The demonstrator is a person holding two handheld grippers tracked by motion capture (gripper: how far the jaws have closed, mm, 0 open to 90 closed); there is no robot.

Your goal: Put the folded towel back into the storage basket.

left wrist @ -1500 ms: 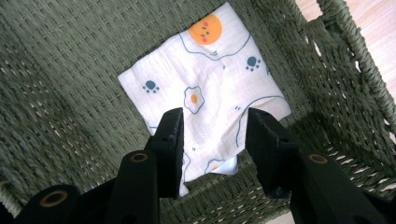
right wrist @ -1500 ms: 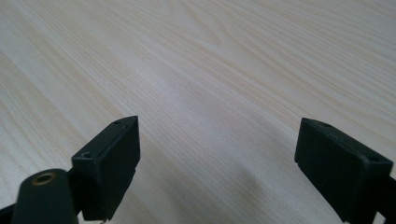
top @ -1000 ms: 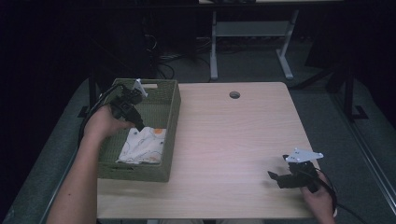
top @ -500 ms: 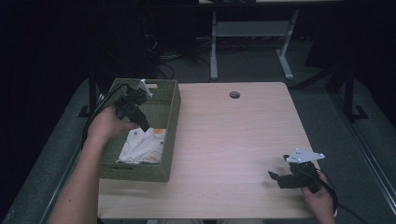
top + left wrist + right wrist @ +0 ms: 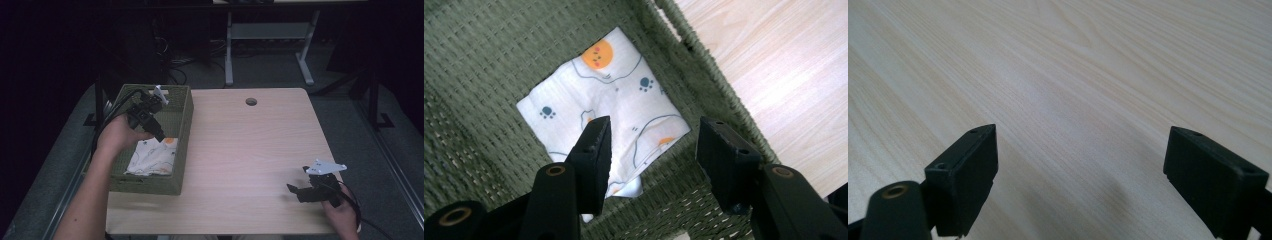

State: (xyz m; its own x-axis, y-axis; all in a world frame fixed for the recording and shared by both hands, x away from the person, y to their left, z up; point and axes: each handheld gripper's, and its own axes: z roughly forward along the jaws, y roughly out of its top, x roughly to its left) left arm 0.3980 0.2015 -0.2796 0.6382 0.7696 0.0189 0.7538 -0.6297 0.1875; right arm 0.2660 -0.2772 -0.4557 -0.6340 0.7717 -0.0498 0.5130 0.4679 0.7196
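High view: fixed above the near edge of the wooden table [image 5: 250,145], facing forward and down, far enough back to take in the whole top, the green woven basket [image 5: 182,107] at its left side and dark floor beyond.

Left gripper view: mounted on the left gripper [image 5: 651,145], looking steeply down along both black jaws, close over the basket floor and the printed white cloth [image 5: 609,100]; shares cloth, basket wall and a strip of tabletop with the high view.

Right gripper view: mounted on the right gripper [image 5: 1080,175], low and very close, aimed slantwise across bare wood grain; shares tabletop alone with the high view.
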